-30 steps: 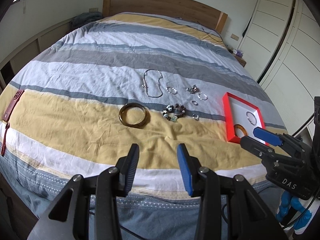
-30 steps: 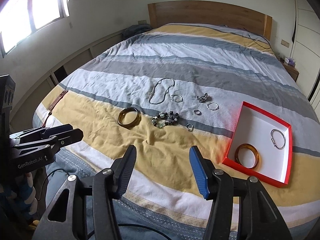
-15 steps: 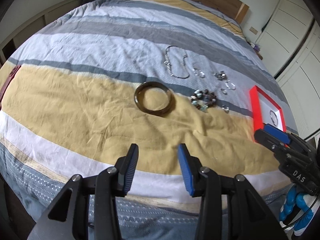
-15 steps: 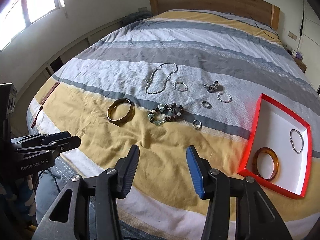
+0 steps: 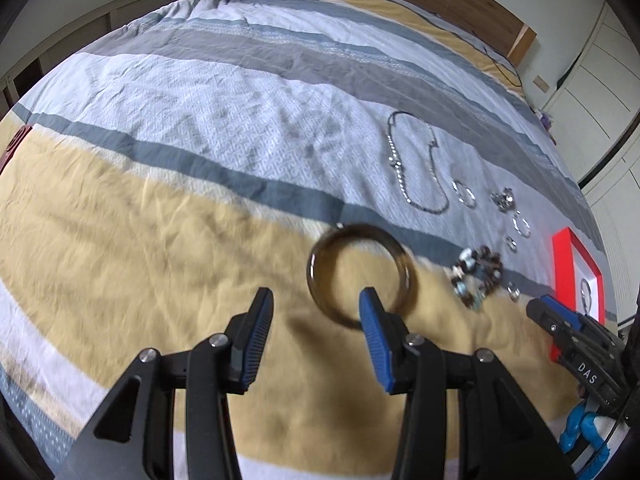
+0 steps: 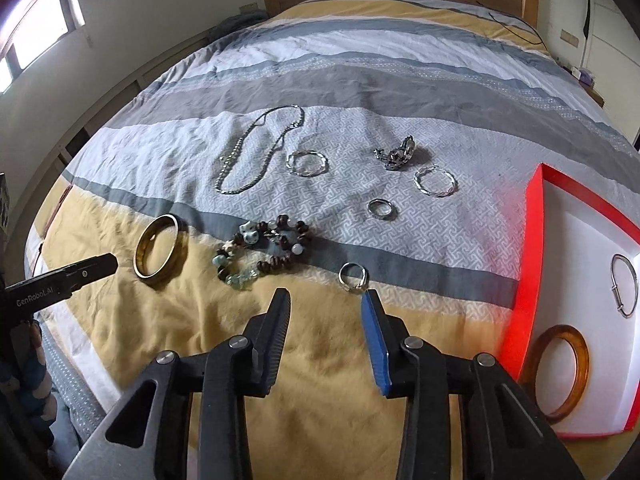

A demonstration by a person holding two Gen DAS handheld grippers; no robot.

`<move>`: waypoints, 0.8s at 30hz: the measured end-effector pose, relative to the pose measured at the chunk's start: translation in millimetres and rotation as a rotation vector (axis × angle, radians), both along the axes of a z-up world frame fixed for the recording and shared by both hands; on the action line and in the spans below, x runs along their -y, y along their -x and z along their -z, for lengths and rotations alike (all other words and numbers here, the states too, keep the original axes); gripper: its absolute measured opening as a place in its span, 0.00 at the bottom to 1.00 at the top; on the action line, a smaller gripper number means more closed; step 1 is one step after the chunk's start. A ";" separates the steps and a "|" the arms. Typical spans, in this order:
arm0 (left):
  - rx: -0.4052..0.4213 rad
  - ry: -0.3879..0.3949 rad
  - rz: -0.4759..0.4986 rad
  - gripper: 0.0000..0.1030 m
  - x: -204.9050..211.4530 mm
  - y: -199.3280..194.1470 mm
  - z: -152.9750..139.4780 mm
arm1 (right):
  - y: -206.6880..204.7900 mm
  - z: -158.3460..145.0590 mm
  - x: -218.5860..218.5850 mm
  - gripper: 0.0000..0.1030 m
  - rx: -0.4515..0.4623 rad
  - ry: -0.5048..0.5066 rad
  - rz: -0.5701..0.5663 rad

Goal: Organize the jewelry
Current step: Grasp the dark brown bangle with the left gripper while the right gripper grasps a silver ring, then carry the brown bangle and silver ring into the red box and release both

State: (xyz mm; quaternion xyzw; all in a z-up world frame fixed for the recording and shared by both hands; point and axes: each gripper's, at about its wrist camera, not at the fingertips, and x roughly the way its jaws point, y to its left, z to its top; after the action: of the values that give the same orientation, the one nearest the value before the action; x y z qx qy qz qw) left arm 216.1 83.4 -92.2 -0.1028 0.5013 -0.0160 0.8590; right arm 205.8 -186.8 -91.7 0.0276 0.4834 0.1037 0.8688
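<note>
- Two grippers are seen: the left gripper (image 5: 316, 306) and the right gripper (image 6: 326, 312), both spread wide and empty.
- On the striped bedspread (image 6: 360, 80) one dark bangle (image 5: 362, 272), one beaded bracelet (image 6: 262, 254), one chain necklace (image 6: 256, 152) and two twisted hoops are counted.
- Inside the red tray (image 6: 532, 216), cut off at the frame's edge, one amber bangle (image 6: 560, 372) and one silver clasp bracelet (image 6: 624, 284) are laid.
- A tangled silver cluster (image 6: 398, 154) is hard to make out.

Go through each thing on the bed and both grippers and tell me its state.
left gripper: open, empty
right gripper: open, empty
dark bangle: flat on bed, loose
beaded bracelet: on bed
chain necklace: on bed
red box: open
amber bangle: in box
silver bracelet: in box
</note>
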 end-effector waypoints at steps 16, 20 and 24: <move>0.000 -0.079 0.046 0.10 12.7 -31.3 41.2 | -30.8 36.3 -1.1 0.18 -0.038 0.016 0.001; 0.020 -0.072 0.039 0.08 11.5 -28.1 35.0 | -25.0 28.5 1.9 0.18 -0.021 -0.004 0.001; 0.039 -0.083 0.032 0.08 11.3 -18.8 22.4 | -14.7 12.9 3.9 0.18 0.007 -0.024 -0.002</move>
State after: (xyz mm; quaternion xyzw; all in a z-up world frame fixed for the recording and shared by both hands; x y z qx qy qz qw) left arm 234.9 72.1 -114.7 -0.0589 0.4861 -0.0110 0.8718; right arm 220.6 -190.6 -104.5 0.0373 0.4789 0.1105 0.8701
